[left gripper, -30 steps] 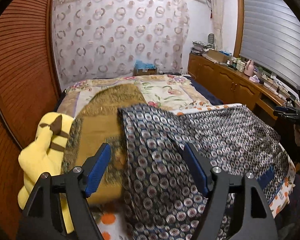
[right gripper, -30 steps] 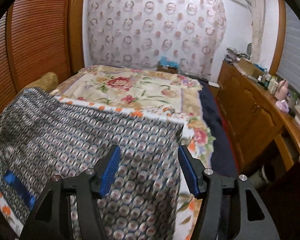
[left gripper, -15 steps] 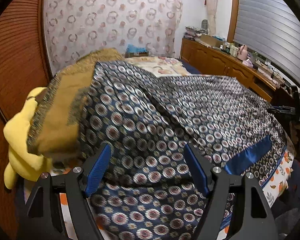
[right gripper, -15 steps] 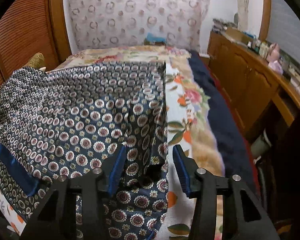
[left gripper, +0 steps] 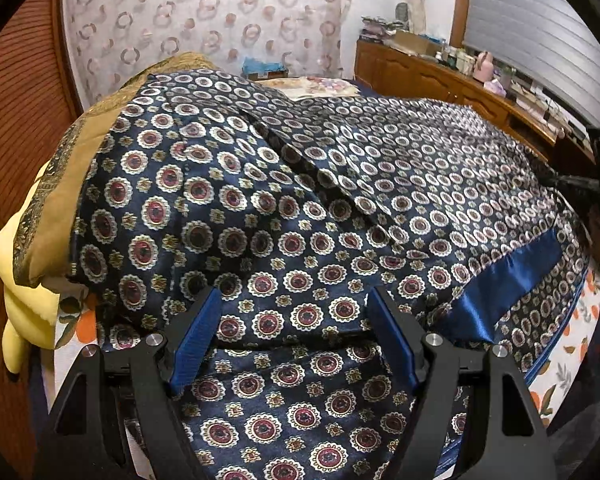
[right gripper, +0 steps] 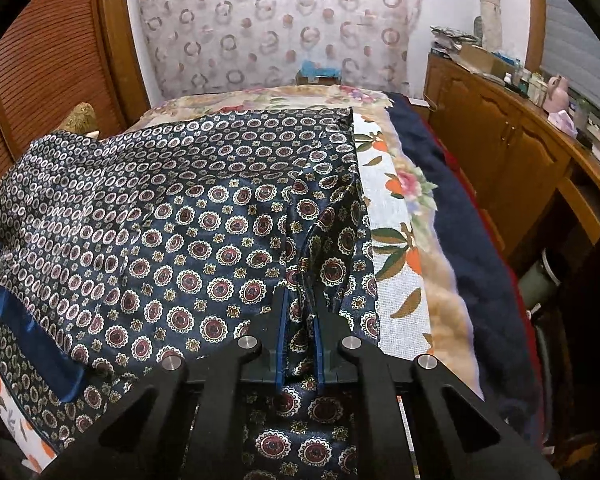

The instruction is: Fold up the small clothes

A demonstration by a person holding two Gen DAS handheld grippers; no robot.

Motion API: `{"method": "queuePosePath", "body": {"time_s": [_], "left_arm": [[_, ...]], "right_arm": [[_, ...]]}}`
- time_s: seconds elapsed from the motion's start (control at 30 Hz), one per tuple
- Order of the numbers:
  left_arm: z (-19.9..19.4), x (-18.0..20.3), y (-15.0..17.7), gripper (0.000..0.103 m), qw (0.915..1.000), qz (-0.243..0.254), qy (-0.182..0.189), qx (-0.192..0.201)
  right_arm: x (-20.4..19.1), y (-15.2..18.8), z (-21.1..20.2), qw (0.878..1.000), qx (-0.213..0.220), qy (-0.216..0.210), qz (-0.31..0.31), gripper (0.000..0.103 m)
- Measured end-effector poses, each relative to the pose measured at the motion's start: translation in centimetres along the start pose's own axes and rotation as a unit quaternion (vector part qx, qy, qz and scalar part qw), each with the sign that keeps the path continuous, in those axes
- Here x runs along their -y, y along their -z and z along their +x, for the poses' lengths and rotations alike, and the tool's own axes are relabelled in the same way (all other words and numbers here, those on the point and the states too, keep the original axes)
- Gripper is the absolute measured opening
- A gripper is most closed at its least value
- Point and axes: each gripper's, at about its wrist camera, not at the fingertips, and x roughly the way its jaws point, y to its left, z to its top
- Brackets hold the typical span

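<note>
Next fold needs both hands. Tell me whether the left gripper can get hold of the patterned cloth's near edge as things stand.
Probably yes. The left gripper is open, its fingers either side of the patterned cloth, with nothing between. The right gripper is already shut on it.

The right gripper (right gripper: 300,312) pinches a raised fold of the navy patterned garment (right gripper: 172,216) (blue-trimmed at its left edge), apparently near its right hem, spread over the floral bedspread (right gripper: 400,248).

Navy garment (left gripper: 300,200) with red-and-white medallions and a blue satin band (left gripper: 504,284) on a floral, orange-leafed sheet (right gripper: 396,248).
</note>
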Motion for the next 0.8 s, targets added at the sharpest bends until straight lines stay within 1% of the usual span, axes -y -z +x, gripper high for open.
{"method": "queuePosePath", "body": {"time_s": [0.13,0.2,0.23,0.37,0.47,0.53,0.8], "left_arm": [[0.6,-0.1,0.1,0.076,1.0000,-0.002,0.000,-0.009],[0.9,-0.1,0.2,0.077,0.9999,-0.003,0.001,-0.016],[0.9,-0.1,0.2,0.077,0.9999,-0.001,-0.001,-0.016],[1.0,0.1,0.3,0.079,0.9998,0.005,-0.005,-0.018],[1.2,0.2,0.2,0.081,0.9998,0.008,-0.004,-0.020],[1.4,0.3,0.2,0.093,0.9996,0.010,-0.003,-0.025],[1.5,0.4,0.1,0.093,0.9995,0.012,-0.004,-0.028]], "right_arm": [[0.0,0.1,0.1,1.000,-0.001,0.002,-0.003,0.011],[-0.7,0.0,1.1,1.000,-0.002,0.006,-0.008,0.011],[-0.8,0.0,1.1,1.000,-0.002,0.006,-0.009,0.011],[-2.3,-0.2,3.5,1.000,-0.002,0.002,-0.006,0.011],[-2.4,-0.2,3.5,1.000,-0.002,0.003,-0.006,0.011],[-2.3,-0.2,3.3,1.000,-0.002,0.005,-0.007,0.011],[-2.5,-0.1,3.2,1.000,-0.002,0.012,-0.014,0.011]]}}
